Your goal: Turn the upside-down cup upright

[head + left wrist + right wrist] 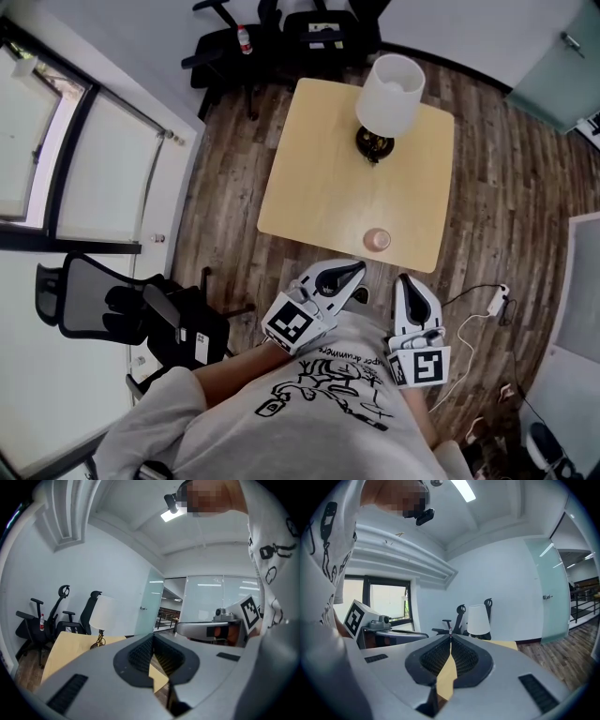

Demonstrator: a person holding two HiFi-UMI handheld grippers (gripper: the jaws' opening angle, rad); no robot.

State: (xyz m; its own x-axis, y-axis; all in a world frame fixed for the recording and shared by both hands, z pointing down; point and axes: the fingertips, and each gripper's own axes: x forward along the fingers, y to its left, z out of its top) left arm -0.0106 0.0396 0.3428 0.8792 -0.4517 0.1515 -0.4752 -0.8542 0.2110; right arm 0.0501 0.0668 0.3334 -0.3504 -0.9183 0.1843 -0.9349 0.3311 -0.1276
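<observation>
**A:** Where is the cup (377, 239)?

**B:** It stands on the surface (309, 187), close to the 6 o'clock edge and toward the 5 o'clock corner. It is small, pink and alone, with bare wood all round it.

**A:** And the claws?

**B:** The left claw (357, 271) is clenched with nothing in it, and its tips meet in the left gripper view. The right claw (404, 280) is also clenched and empty. Both sit just short of the surface's 6 o'clock edge, in front of the person's chest. The cup lies at about 12 o'clock from the gap between them and touches neither.

**A:** What else is on the surface?

**B:** Only a lamp (389, 94) with a white shade and a dark base, at the 12 o'clock side. It is well apart from the cup.

**A:** What is around it?

**B:** Black office chairs (230, 47) crowd the floor (506, 187) past the 12 o'clock edge. A mesh chair (89, 298) stands at 9 o'clock from the left claw, beside the window (56, 159). A white cable (469, 323) with a plug trails on the boards at 3 o'clock from the right claw. A frosted glass door (562, 66) fills the 1 o'clock corner.

**A:** Is there room to move?

**B:** The near half of the surface is open, and bare floor runs along its 3 and 9 o'clock edges.
</observation>
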